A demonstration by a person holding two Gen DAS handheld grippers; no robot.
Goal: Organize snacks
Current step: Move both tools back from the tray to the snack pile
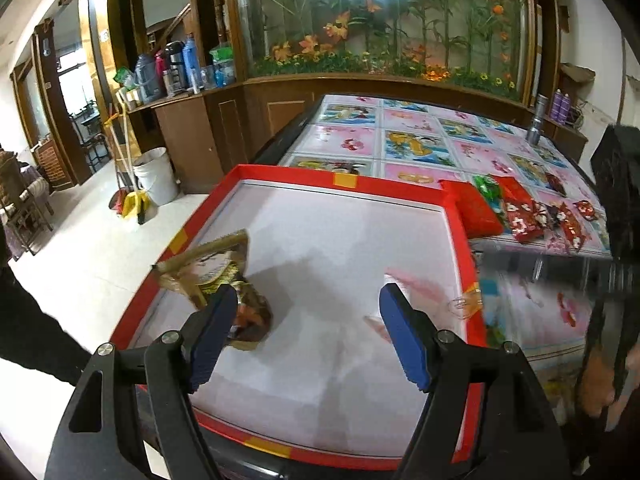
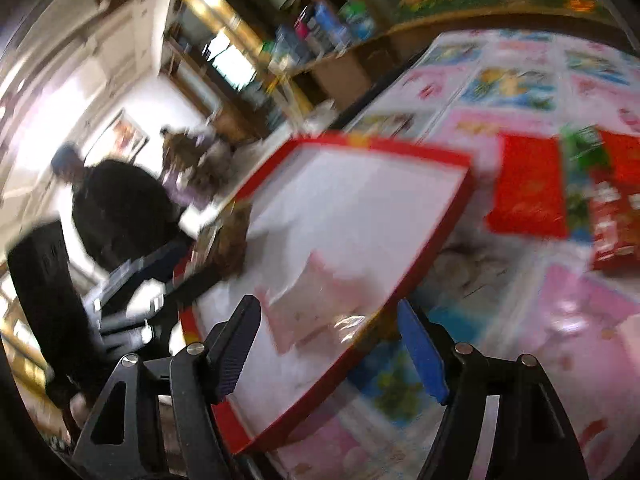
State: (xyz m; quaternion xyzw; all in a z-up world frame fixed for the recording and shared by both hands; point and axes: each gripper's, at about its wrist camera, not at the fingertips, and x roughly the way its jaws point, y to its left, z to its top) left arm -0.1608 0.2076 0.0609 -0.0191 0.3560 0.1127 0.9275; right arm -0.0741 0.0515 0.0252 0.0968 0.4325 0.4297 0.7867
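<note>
A red-rimmed tray with a white floor sits at the table's near edge. My left gripper hovers open over it with nothing between its fingers. Brown-and-gold snack packets lie in the tray's left side, just behind the left finger. A pale pink packet lies by the tray's right rim. The right wrist view is blurred. In it my right gripper stands open above the tray's near corner. The pink packet lies loose ahead of its fingers.
On the patterned tablecloth right of the tray lie a red packet, a green packet and several small red patterned packets. A silver can stands farther back. A white bucket stands on the floor at left.
</note>
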